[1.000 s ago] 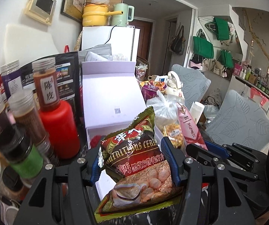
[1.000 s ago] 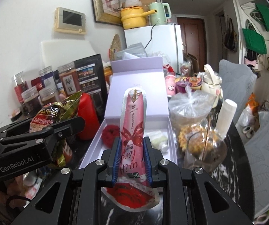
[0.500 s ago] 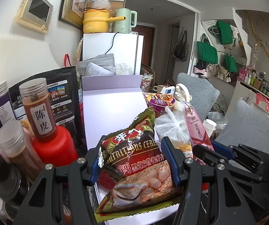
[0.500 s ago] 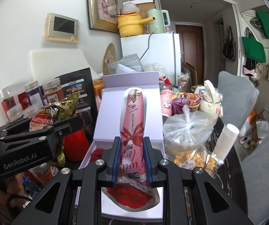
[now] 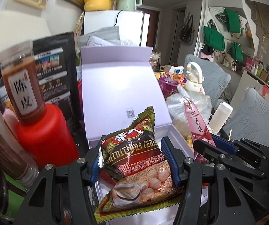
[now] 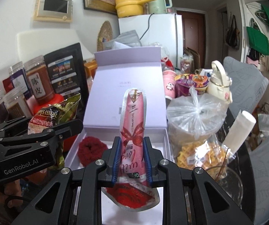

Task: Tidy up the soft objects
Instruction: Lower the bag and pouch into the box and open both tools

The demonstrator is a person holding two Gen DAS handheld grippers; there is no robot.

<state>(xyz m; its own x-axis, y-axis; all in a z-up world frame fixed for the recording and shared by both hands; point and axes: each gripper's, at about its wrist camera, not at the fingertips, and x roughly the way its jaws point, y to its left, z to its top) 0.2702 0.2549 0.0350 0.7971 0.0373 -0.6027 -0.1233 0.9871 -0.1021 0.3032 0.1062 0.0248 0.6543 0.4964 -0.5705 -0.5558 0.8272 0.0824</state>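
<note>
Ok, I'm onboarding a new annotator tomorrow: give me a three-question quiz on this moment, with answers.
1. True or false: the right gripper is shut on the pink pouch.
2. What does the left gripper hold? A) a red bottle B) the cereal bag C) a paper roll
3. Fill in: the fuzzy red scrunchie lies inside the open ____ box.

Key: 1 true; 2 B; 3 lavender
</note>
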